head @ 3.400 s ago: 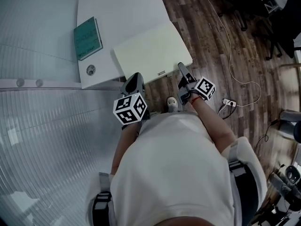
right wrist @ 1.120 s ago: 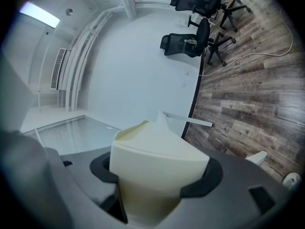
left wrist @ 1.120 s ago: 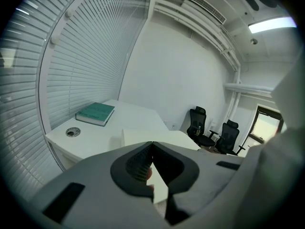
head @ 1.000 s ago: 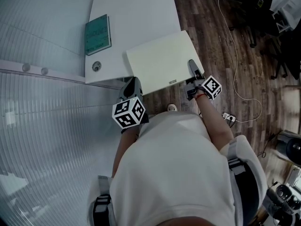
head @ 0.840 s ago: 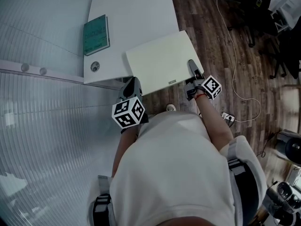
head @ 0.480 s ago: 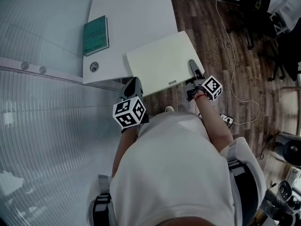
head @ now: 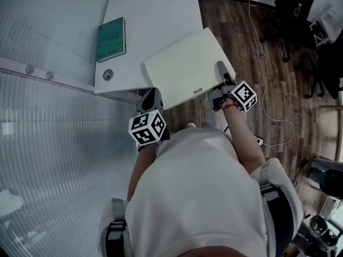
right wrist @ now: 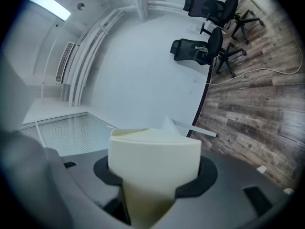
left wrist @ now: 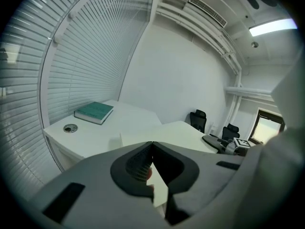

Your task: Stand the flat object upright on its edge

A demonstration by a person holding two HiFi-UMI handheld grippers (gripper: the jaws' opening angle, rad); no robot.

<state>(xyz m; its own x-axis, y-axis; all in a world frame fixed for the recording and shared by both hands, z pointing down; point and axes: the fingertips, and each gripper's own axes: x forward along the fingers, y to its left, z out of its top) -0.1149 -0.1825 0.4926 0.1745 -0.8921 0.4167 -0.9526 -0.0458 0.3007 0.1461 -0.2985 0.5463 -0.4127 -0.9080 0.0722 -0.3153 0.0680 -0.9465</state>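
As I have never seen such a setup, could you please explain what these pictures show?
No robot: a person wears a head camera looking down and holds two two-jaw grippers, each with its own camera looking along its jaws. That gives three views. On the white desk are a teal book and a cream board overhanging the edge. The left gripper pinches the board's near corner; the right gripper, whose jaws have just been closing, grips its right edge.
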